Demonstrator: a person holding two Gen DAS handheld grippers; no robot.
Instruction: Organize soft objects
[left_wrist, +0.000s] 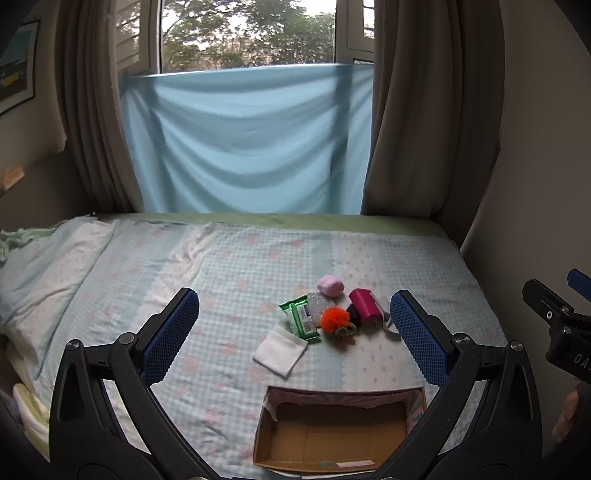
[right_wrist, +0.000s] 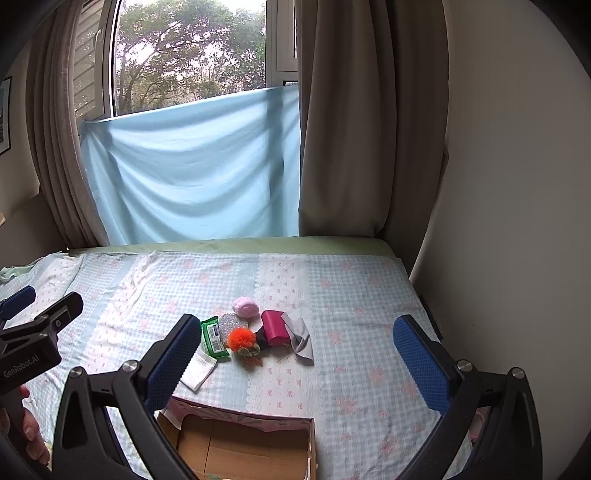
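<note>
A small pile of soft things lies on the bed: a pink puff (left_wrist: 330, 285) (right_wrist: 245, 307), an orange pom-pom (left_wrist: 334, 319) (right_wrist: 241, 339), a magenta pouch (left_wrist: 364, 306) (right_wrist: 275, 328), a green wipes pack (left_wrist: 300, 318) (right_wrist: 213, 338), a white folded cloth (left_wrist: 280, 350) (right_wrist: 197, 371) and a grey cloth (right_wrist: 301, 338). An open cardboard box (left_wrist: 332, 435) (right_wrist: 240, 446) sits in front of the pile, empty inside. My left gripper (left_wrist: 293, 332) is open and empty, held above the bed before the pile. My right gripper (right_wrist: 295, 354) is open and empty too.
The bed carries a blue checked sheet (left_wrist: 221, 266) (right_wrist: 351, 295). A wall (right_wrist: 498, 184) runs along its right side. Curtains and a blue cloth (left_wrist: 243, 140) hang at the window behind. Rumpled bedding (left_wrist: 33, 266) lies at the left.
</note>
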